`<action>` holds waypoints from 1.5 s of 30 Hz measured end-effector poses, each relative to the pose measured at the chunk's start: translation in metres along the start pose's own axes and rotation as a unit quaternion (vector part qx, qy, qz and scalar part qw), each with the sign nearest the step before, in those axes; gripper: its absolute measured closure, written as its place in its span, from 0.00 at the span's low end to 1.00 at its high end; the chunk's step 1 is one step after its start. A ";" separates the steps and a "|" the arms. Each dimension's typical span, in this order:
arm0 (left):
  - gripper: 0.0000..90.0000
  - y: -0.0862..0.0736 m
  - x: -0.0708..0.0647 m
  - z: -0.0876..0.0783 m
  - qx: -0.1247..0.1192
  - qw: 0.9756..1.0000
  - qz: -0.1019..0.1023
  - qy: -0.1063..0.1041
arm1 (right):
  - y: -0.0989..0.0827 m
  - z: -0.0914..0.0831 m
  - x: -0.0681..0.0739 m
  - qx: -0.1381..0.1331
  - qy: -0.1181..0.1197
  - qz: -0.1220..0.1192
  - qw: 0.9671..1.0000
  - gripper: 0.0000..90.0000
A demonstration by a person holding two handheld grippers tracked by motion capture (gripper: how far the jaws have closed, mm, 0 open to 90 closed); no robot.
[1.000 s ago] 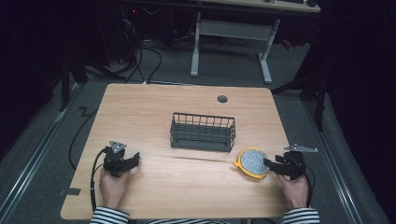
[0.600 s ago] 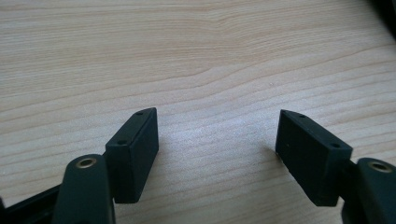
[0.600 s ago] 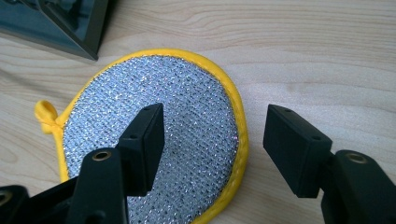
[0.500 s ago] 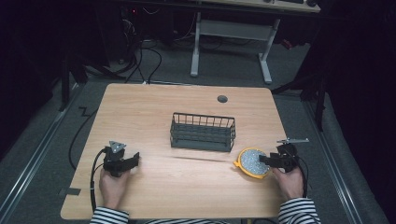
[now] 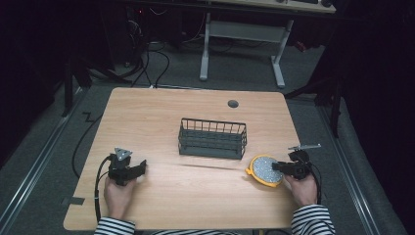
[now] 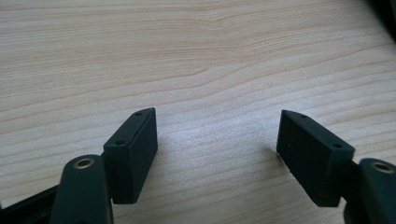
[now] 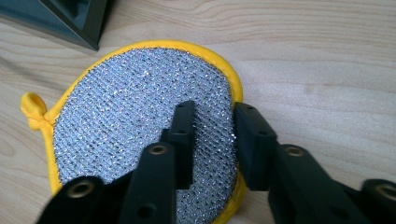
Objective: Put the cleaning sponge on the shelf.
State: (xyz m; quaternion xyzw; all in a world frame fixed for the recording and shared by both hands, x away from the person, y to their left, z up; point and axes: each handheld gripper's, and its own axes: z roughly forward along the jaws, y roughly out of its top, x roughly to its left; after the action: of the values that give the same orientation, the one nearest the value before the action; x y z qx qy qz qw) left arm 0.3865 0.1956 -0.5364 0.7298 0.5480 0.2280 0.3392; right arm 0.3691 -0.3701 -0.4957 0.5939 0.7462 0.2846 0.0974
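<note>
Right gripper view: scrubber's point(image 7: 140, 121) yellow loop point(image 7: 31, 108).

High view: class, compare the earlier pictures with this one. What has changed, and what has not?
The right tool has edged leftward onto the yellow-rimmed scouring pad, and its jaws have just been closing, now pinching the pad's near edge. The left tool stayed put with jaws open; the wire basket and the pad kept their places on the table.

The left gripper point(image 6: 217, 154) hangs with jaws wide apart over the bare wooden table point(image 6: 196, 60).
</note>
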 end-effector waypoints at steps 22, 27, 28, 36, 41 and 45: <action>0.32 0.000 -0.002 0.001 0.002 1.000 0.009 0.005 | 0.003 -0.025 0.012 -0.053 0.011 -0.039 0.998 0.92; 0.32 0.000 -0.003 0.001 0.002 1.000 0.013 0.004 | 0.010 -0.041 0.018 -0.073 0.011 -0.052 0.996 0.92; 0.33 0.000 -0.003 0.001 0.002 1.000 0.013 0.004 | 0.010 -0.041 0.018 -0.073 0.011 -0.052 0.996 0.92; 0.33 0.000 -0.003 0.001 0.003 1.000 0.014 0.003 | 0.021 -0.057 0.022 -0.095 0.028 -0.059 0.993 0.92; 0.33 0.000 -0.003 0.001 0.003 1.000 0.013 0.004 | 0.038 -0.072 0.029 -0.111 0.028 -0.076 0.991 0.92; 0.33 0.000 -0.003 0.001 0.003 1.000 0.013 0.004 | 0.047 -0.078 0.034 -0.119 0.028 -0.084 0.989 0.92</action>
State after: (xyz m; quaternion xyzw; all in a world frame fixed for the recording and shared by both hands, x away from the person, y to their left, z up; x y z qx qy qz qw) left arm 0.3865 0.1921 -0.5367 0.7367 0.5406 0.2340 0.3320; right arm 0.3607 -0.3559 -0.3996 0.5048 0.7569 0.3787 0.1701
